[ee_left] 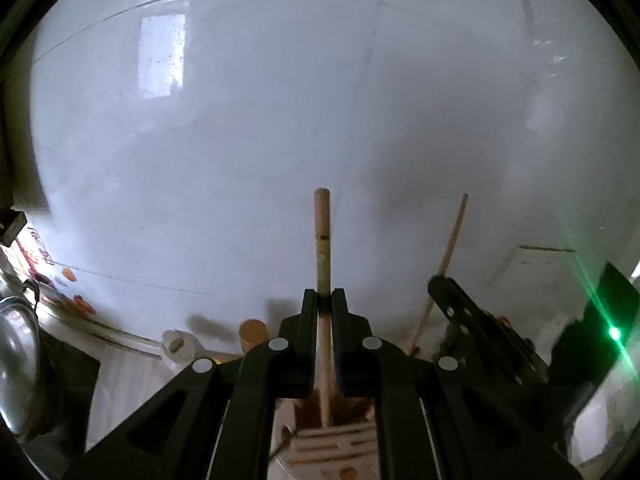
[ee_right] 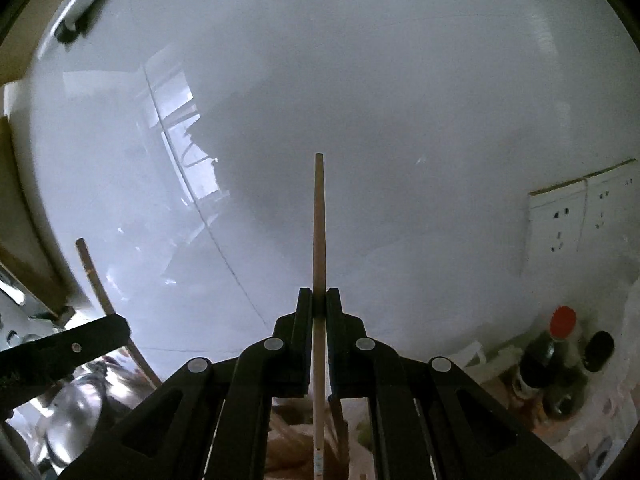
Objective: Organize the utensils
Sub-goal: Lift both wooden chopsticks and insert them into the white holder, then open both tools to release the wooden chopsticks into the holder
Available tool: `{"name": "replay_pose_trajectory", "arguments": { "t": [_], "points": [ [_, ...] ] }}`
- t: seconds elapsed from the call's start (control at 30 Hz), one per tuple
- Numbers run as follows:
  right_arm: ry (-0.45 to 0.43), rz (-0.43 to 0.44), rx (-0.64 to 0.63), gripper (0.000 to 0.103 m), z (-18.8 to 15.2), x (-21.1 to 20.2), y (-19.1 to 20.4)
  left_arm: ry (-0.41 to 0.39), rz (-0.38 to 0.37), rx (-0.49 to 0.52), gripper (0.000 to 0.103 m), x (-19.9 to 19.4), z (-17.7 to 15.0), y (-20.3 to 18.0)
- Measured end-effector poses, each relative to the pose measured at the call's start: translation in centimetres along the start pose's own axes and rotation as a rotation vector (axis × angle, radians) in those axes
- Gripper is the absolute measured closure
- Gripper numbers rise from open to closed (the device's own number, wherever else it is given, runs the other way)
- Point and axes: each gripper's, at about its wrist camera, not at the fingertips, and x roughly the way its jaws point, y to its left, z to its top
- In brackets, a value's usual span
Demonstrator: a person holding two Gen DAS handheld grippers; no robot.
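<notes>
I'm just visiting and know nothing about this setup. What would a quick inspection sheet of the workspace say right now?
Surface: counter barely visible at the frame bottoms; white wall tiles fill both views.
Job's things: one wooden chopstick in the left gripper; a thinner wooden chopstick in the right gripper.
Clutter: dark bottle with a red cap; metal bowl.
Grippers: both shut on their chopsticks, tips up.
Cables: nothing seen.
Surroundings: wall sockets.

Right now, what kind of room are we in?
Probably a home kitchen: dark sauce bottles stand by a white tiled wall with sockets, and metal pots sit lower left.
</notes>
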Motion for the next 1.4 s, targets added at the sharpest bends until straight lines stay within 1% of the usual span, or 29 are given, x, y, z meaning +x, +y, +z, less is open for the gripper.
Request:
{"name": "replay_pose_trajectory", "arguments": {
  "t": [0.1,0.23,0.43,0.5,0.6,0.7,0.8,0.87,0.9,0.93,0.97,1.0,1.07,1.1,1.13,1.17,1.2,1.23,1.27,1.3,1.33,1.4],
  "points": [
    [-0.004,0.005,-0.025,0.097,-0.7,0.9,0.5,0.006,-0.009,-0.024,0.099,0.9,0.4,0.7],
    [-0.017,0.016,-0.037,0.097,-1.6,1.0,0.7,0.008,-0.008,-0.024,0.099,1.5,0.7,0.9],
    [-0.036,0.021,-0.031,0.097,-1.5,1.2,1.0,0.002,-0.008,-0.01,0.099,1.8,1.4,0.7],
    [-0.044,0.022,-0.031,0.097,-1.5,1.1,1.0,0.014,-0.011,-0.006,0.099,1.9,1.2,0.6],
    [-0.023,0.022,-0.042,0.097,-2.2,1.6,0.6,0.037,-0.015,-0.011,0.099,2.0,0.7,0.9],
    [0.018,0.034,-0.051,0.096,-2.6,1.6,0.3,0.057,-0.019,-0.025,0.098,1.5,-0.1,1.1],
    [0.073,0.055,-0.048,0.096,-3.0,1.3,-0.1,0.072,-0.01,-0.031,0.092,0.6,-1.0,1.1],
    [0.097,0.061,-0.053,0.094,-3.3,0.6,-0.2,0.085,0.023,-0.025,0.082,0.1,-1.8,1.1],
    [0.103,0.065,-0.053,0.086,-3.5,0.2,-0.2,0.082,0.046,-0.024,0.064,-0.3,-2.1,1.2],
    [0.105,0.064,-0.05,0.076,-3.6,-0.4,-0.4,0.076,0.067,-0.027,0.038,-0.7,-2.4,1.3],
    [0.111,0.06,-0.045,0.072,-3.6,-0.9,-0.5,0.066,0.091,-0.029,0.027,-1.1,-2.9,1.3],
    [0.116,0.059,-0.039,0.067,-3.7,-1.3,-0.7,0.055,0.107,-0.031,0.018,-1.6,-3.2,1.6],
    [0.13,0.043,-0.025,0.06,-4.0,-2.4,-1.1,0.043,0.153,-0.019,0.018,-2.6,-4.3,1.9],
    [0.134,0.035,-0.024,0.056,-4.1,-2.7,-1.5,0.045,0.169,-0.012,0.016,-2.7,-4.8,2.0],
    [0.138,0.021,-0.027,0.051,-4.0,-3.2,-1.8,0.047,0.186,-0.005,0.009,-3.0,-5.4,2.1],
    [0.144,0.0,-0.037,0.048,-4.3,-3.7,-1.8,0.045,0.198,0.003,0.004,-3.2,-6.0,2.1],
    [0.149,-0.024,-0.053,0.04,-4.2,-4.5,-1.9,0.042,0.209,0.011,0.0,-3.4,-6.6,2.2],
    [0.157,-0.054,-0.07,0.032,-4.4,-4.9,-1.9,0.042,0.231,0.016,0.0,-3.6,-7.3,2.3],
    [0.17,-0.084,-0.098,0.028,-4.9,-5.4,-1.9,0.049,0.263,0.023,0.0,-3.7,-8.1,2.3],
    [0.178,-0.092,-0.114,0.021,-5.1,-5.7,-1.8,0.053,0.274,0.027,0.0,-3.8,-8.5,2.4],
    [0.191,-0.111,-0.136,0.011,-5.5,-5.9,-1.8,0.058,0.282,0.024,0.0,-3.8,-9.0,2.5],
    [0.221,-0.146,-0.176,0.004,-6.6,-6.1,-2.2,0.067,0.296,0.017,0.0,-4.0,-9.9,2.5]
  ]
}}
